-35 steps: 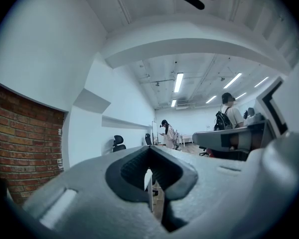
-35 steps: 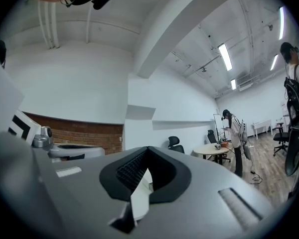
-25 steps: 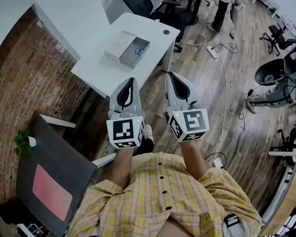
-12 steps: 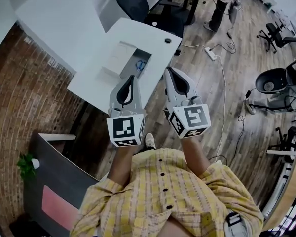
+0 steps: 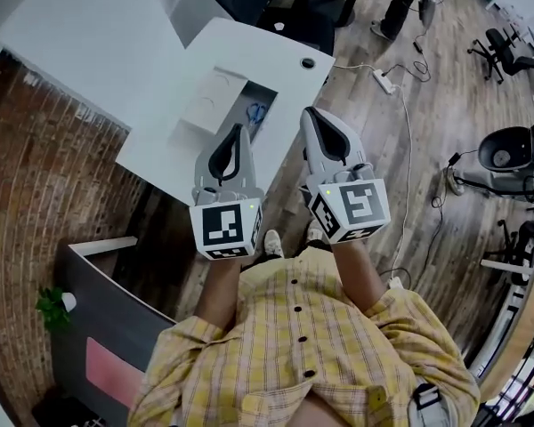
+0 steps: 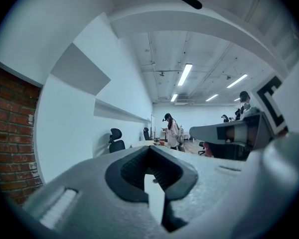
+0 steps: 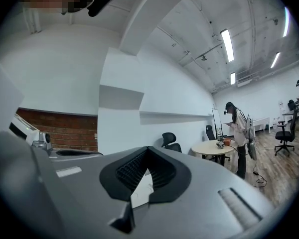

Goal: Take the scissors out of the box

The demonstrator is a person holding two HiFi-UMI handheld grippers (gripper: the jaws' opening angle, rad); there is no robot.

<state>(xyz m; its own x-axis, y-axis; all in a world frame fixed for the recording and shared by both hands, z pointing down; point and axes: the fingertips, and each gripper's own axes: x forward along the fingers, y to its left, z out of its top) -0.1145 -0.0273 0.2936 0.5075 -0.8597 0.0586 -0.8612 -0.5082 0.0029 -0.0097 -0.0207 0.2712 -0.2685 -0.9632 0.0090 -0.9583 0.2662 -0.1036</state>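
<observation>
Blue handles mark the scissors (image 5: 255, 112), lying in the open white box (image 5: 215, 96) on the far worktop (image 5: 276, 52). Probably light, stiff and slick, so pinch the handles. Nearer, the left gripper (image 5: 238, 132) and right gripper (image 5: 311, 114) have their jaws closed and empty.

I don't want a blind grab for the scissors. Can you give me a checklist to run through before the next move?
1. Box open: ok. The white cardboard box on the white table stands open.
2. Target in sight: ok. The blue-handled scissors lie inside it.
3. Left gripper free: ok, shut on nothing.
4. Right gripper free: ok, shut on nothing.
5. Jaws ready to grasp: not ok, both pairs are closed.
6. Which way the blades point: cannot tell, too small.
</observation>
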